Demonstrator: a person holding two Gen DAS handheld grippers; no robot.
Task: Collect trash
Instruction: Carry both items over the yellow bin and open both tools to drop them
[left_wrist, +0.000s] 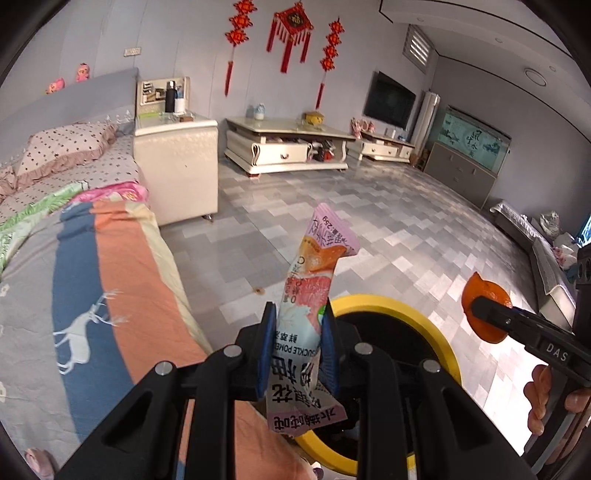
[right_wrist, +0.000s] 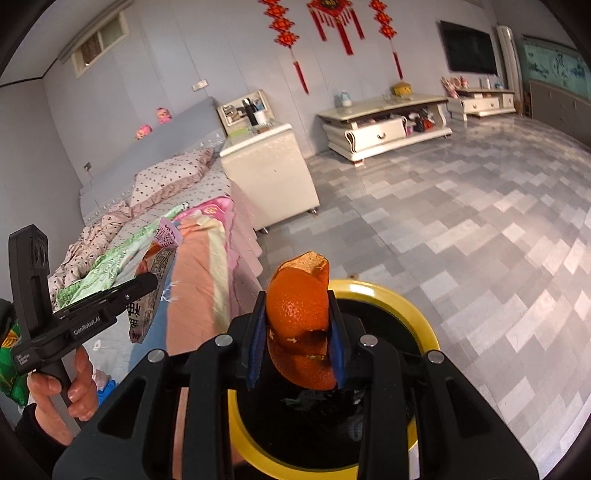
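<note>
Both grippers are held above the yellow-rimmed bin (right_wrist: 391, 291) beside the bed (left_wrist: 110, 258). A snack wrapper (left_wrist: 314, 295) is clamped in the left gripper (left_wrist: 299, 354) fingers; orange peel (right_wrist: 299, 314) is clamped in the right gripper (right_wrist: 299, 350) fingers. Collection is judged done; release into the bin remains.

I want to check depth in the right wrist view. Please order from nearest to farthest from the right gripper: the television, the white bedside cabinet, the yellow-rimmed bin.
1. yellow-rimmed bin, just below the right gripper.
2. white bedside cabinet, beside the bed, left of centre.
3. television, on the far wall, upper right.
</note>
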